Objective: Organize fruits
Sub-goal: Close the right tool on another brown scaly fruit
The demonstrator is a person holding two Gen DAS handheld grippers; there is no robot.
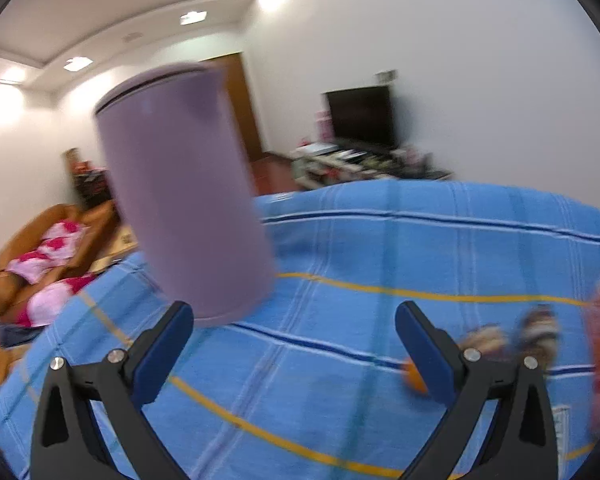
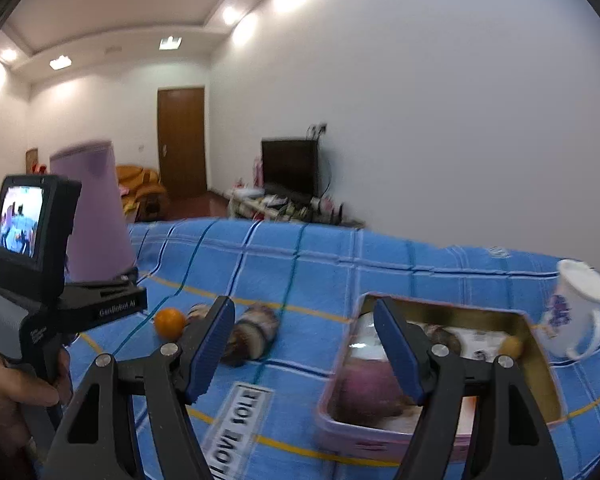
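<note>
Fruit count in the right wrist view, left to right: one orange [image 2: 169, 322] on the blue checked cloth [image 2: 308, 264] at about nine o'clock, two brown-and-cream striped pieces [image 2: 256, 334] just beside it, too blurred to identify, and inside the open rectangular tin [image 2: 540, 364] at four o'clock one reddish-purple round item [image 2: 366, 390], one brownish item [image 2: 444, 338] and one small yellow item [image 2: 511, 347]. One white mug [image 2: 580, 308] stands tilted at three o'clock, near the tin's far corner. One printed label [image 2: 236, 428] lies on the cloth at six o'clock. One lilac cylinder [image 2: 96, 216] stands at nine o'clock, behind the left gripper's body, which a hand [image 2: 16, 396] holds. The right gripper [image 2: 304, 344] has its fingers released, spread apart with nothing between them. The left wrist view shows what the other cannot: the left gripper [image 1: 294, 340] fingertips, likewise spread and empty, with the cylinder [image 1: 184, 200] looming at eleven o'clock, its base just beyond the left fingertip; contact cannot be told. That view catches the orange [image 1: 414, 380] only partly, behind the right finger, the striped pieces [image 1: 512, 336] at three o'clock, and only a pink sliver at the right edge, unidentifiable.
</note>
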